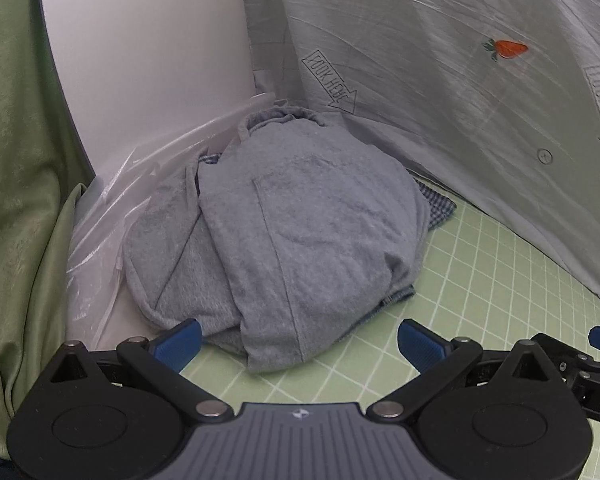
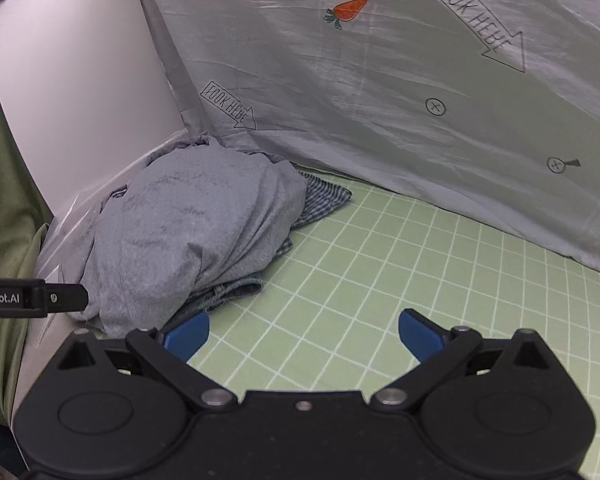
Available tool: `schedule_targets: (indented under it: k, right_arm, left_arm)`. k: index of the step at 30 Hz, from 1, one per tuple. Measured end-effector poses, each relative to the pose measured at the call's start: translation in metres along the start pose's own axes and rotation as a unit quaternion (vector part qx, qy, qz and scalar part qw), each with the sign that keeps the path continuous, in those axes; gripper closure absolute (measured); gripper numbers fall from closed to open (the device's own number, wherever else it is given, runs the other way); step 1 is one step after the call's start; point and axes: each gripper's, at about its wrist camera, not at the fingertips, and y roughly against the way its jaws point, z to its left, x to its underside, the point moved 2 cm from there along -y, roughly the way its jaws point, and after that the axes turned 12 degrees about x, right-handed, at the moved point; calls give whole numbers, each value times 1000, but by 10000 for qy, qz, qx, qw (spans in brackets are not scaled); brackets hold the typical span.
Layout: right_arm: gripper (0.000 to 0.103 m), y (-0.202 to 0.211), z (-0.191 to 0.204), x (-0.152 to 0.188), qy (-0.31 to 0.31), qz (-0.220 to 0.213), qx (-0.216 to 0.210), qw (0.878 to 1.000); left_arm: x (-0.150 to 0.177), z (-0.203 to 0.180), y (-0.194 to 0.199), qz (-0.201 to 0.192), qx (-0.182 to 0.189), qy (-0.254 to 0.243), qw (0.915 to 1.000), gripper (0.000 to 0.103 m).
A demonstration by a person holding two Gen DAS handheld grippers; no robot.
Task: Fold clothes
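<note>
Clothes (image 1: 284, 232) sit heaped in the back corner of the green mat (image 1: 480, 300), grey top uppermost; we hold the left claw (image 1: 298, 344) and right claw (image 2: 304, 334) spread wide and empty. We judge that readies us to pick the first piece.

There is one soft grey knit garment (image 1: 300, 240), bunched in a heap, and one blue-and-white checked cloth (image 2: 324, 196) peeking out under it — so two pieces of clothing that can be told apart. There is one green mat with white grid lines (image 2: 420, 280) and one crinkly clear plastic bag (image 1: 112, 216). One pale grey printed sheet (image 2: 380, 80) hangs behind. On it, in the right wrist view, are one whole orange carrot picture (image 2: 350, 8) and two "look here" arrows. Two black grippers with blue fingertips show — the left gripper (image 1: 298, 344) and the right gripper (image 2: 304, 334).
</note>
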Motion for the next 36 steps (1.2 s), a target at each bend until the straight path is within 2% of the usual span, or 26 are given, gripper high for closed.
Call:
schedule_targets:
  k: [5,8,11,12,14,16,17,19,20,21,22,23,25,28,31,34,36]
  right_arm:
    - [5,-59,24,-47,20,20,-146,9999]
    - [10,-104,39,-68,7,128,-272,9995]
    - [16,-148,54,-83,-107,357,-488,9981]
    - [17,-162,60,-86,-146,437,-561,9974]
    - [19,-187,68,-90,-226,629,-661,9956]
    - [19,-206,74,-91,-326,856,-810,9925]
    - [24,-210,76,-90,-368,909,-920,9909]
    - [43,-207,76,-89,-372,843,-1118,9895]
    - [60,-199,74,-89,-297,721,-1129,9905]
    - [85,-192,71,-89,-222,600,-1139,9914]
    - [88,-185,69,-88,-147,479,-1150,9921]
    - [103,-178,67,-88,-71,358,-1160,9926]
    - [103,-156,57,-87,-8,82,-1182,9930]
    - [103,-114,36,-82,191,-359,-970,9945]
    - [103,-68,7,-66,-4,-582,-780,9953]
    - [103,-52,-18,-43,-165,-334,-397,9985]
    - [101,-52,-29,-29,-170,-50,-152,9997]
  left_arm:
    - [-48,41,-42,24,-178,368,9992,5]
    - [-65,66,-73,158,-213,664,9974,8]
    - [-71,86,-102,328,-208,1021,9940,17]
    - [-72,92,-109,373,-177,1130,9927,21]
    - [-72,100,-119,343,88,1365,9900,23]
    - [-71,100,-120,287,275,1452,9886,34]
    - [-71,99,-119,252,292,1406,9893,38]
    - [-72,92,-113,151,372,1320,9904,64]
    - [-72,89,-109,99,374,1286,9909,78]
    - [-73,86,-105,74,333,1218,9920,91]
    - [-75,83,-101,51,288,1147,9930,96]
    - [-75,80,-97,29,245,1038,9943,96]
    - [-76,75,-84,-90,300,966,9948,98]
    - [-72,63,-55,-336,522,916,9939,101]
    - [-61,44,-24,-469,858,759,9923,101]
    - [-38,22,-11,-304,1224,711,9895,101]
    - [-23,17,-16,-132,1132,825,9901,101]
